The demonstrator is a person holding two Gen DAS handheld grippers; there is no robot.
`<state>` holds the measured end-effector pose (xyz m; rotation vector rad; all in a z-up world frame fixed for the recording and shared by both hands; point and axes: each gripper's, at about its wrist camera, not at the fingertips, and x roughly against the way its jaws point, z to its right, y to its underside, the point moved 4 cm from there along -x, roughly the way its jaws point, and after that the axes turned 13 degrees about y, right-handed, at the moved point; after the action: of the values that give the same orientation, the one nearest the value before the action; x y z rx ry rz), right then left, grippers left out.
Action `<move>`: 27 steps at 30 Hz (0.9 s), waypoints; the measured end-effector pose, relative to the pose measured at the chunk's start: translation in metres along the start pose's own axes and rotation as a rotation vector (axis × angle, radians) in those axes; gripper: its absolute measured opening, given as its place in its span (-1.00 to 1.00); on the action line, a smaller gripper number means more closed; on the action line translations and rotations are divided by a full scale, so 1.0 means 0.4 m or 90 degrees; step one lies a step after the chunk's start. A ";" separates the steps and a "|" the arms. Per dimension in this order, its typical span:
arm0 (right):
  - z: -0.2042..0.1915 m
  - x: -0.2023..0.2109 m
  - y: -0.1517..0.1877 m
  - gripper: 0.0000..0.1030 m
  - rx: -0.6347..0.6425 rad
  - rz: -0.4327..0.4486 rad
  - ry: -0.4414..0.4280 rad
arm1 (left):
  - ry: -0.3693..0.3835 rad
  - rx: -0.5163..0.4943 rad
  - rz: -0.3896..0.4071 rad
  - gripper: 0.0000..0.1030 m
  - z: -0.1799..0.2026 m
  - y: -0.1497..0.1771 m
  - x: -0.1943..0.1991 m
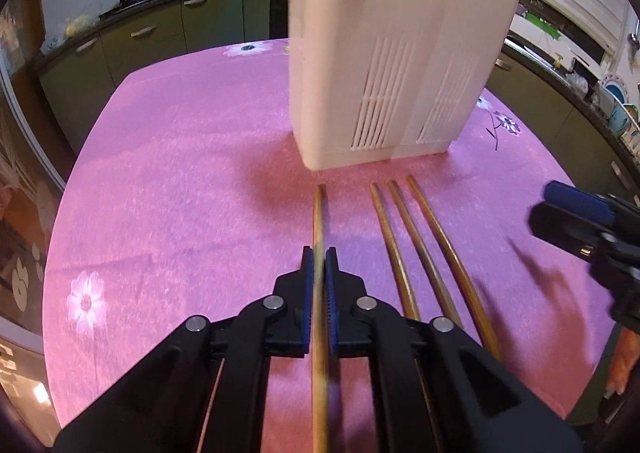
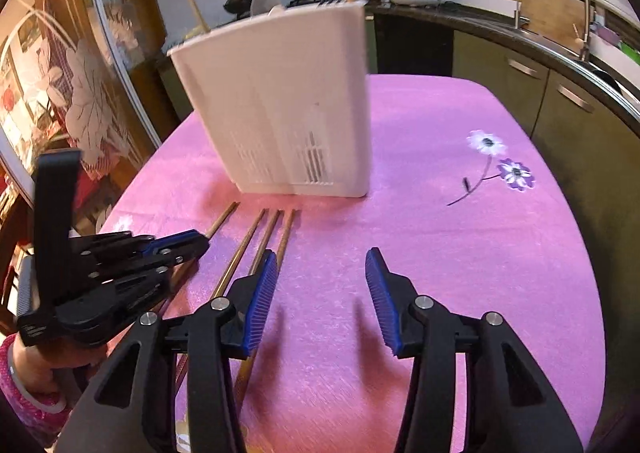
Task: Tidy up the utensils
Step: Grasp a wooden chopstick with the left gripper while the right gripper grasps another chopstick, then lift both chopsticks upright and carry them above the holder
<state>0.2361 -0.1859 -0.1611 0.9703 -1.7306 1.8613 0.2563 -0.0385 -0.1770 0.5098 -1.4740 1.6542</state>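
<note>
A utensil holder (image 1: pixel 384 53) is stood on the desk (image 1: pixel 180 173), with four chopsticks laid side by side in front of it, ends toward its base. The leftmost chopstick (image 1: pixel 319 213) is set apart from the other three chopsticks (image 1: pixel 404 233) and is clamped in the left gripper (image 1: pixel 319 265). The right gripper (image 2: pixel 322 277) is held to the right of the group, above the desk.

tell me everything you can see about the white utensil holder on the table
The white utensil holder is a tall, smooth plastic-looking caddy with a curved front, flat sides and a slightly flared rim. Two panels of vertical drainage slots sit low on its front. It stands upright on the pink tablecloth, just beyond the tips of the chopsticks lying there, apparently not touching them. A wooden stick and other utensil tops poke above its rim. Neither gripper touches it.
</note>
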 end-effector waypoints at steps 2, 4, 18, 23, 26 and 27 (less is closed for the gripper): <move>-0.026 -0.025 -0.001 -0.14 0.015 -0.010 0.007 | -0.001 0.001 0.007 -0.89 -0.003 0.010 0.013; -0.043 -0.044 -0.001 -0.32 0.021 -0.018 0.008 | -0.007 -0.004 0.021 -0.89 -0.003 0.014 0.033; -0.136 -0.151 0.000 -0.70 0.060 -0.066 0.059 | 0.016 -0.017 0.081 -0.89 0.010 0.011 0.128; -0.156 -0.173 -0.024 -0.85 0.078 -0.075 0.060 | 0.024 -0.015 0.086 -0.89 0.005 0.010 0.131; -0.147 -0.174 -0.030 -0.88 0.061 -0.090 0.031 | 0.027 -0.017 0.090 -0.89 0.008 0.007 0.138; -0.138 -0.170 -0.034 -0.89 0.049 -0.089 0.018 | 0.028 -0.017 0.092 -0.89 0.009 0.006 0.141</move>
<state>0.2799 -0.1194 -0.2005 1.0613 -1.5428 1.8547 0.2220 -0.0239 -0.1346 0.3570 -1.5290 1.7425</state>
